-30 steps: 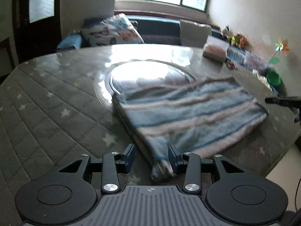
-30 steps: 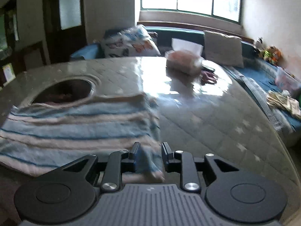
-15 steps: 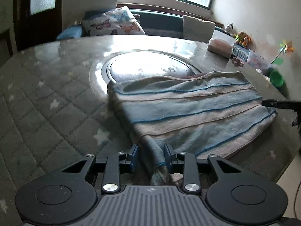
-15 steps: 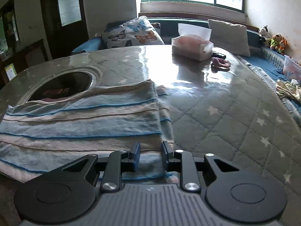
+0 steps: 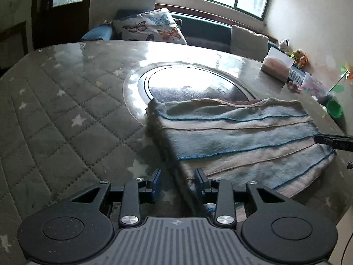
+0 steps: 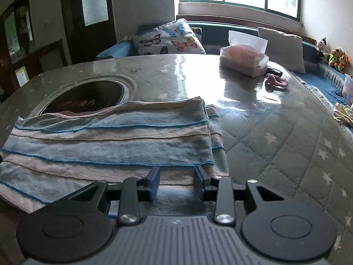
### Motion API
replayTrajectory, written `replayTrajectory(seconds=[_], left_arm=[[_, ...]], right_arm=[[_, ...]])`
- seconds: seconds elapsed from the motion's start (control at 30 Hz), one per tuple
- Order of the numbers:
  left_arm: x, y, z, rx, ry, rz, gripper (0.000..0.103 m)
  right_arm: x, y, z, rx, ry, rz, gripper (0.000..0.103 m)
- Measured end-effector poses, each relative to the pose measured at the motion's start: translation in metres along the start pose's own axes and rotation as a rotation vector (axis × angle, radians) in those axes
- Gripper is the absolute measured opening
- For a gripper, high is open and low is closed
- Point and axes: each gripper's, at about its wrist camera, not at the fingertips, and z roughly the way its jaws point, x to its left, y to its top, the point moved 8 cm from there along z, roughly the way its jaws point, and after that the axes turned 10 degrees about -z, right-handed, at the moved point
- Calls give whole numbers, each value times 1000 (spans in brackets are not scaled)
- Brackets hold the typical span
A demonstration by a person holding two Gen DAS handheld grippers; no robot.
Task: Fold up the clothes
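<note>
Left gripper (image 5: 178, 177): jaws are opening, and a corner of the striped garment (image 5: 242, 137) is running up between them; the cloth is lying close to one finger (image 5: 199, 177) but I cannot tell if it is touching; the other finger is standing clear of it.
Right gripper (image 6: 177, 177): jaws are opening too, and the garment's near edge is passing under the gap, the pads not pressing on it.
Striped garment (image 6: 110, 137): it is lying folded and flat on the tabletop (image 5: 55, 114), near the front edge, blue and pale bands running across, its far edge overlapping the round plate (image 5: 187, 84) set in the middle of the tabletop.
Tissue box (image 6: 243, 59): sitting towards the far right edge of the tabletop, well apart from the garment.
Pink scrap (image 6: 276, 80): lying just beside the tissue box.
Butterfly cushion (image 6: 168, 37): resting on the bench beyond the far edge, under the window.
</note>
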Motion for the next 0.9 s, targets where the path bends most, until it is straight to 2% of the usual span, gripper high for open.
replayTrajectory(seconds=[0.1, 0.17, 0.3, 0.37, 0.43, 0.67, 0.8, 0.9], left_arm=[[5, 6, -5, -20, 12, -13, 49], [9, 11, -8, -35, 13, -33, 55], [16, 21, -13, -59, 32, -58, 70], [19, 25, -16, -71, 40, -66, 78], [23, 29, -20, -84, 48, -72, 87], [34, 34, -28, -106, 56, -92, 94], [40, 34, -31, -112, 47, -107, 95], [44, 35, -32, -115, 43, -119, 95]], right_arm=[[9, 5, -6, -1, 3, -44, 39], [25, 12, -12, -12, 24, -104, 45], [72, 23, -21, -30, 130, -209, 50], [97, 27, -23, -38, 178, -260, 56], [136, 30, -25, -43, 258, -334, 56], [246, 31, -35, -66, 436, -585, 57], [289, 27, -36, -75, 475, -699, 57], [306, 23, -36, -72, 481, -760, 57]])
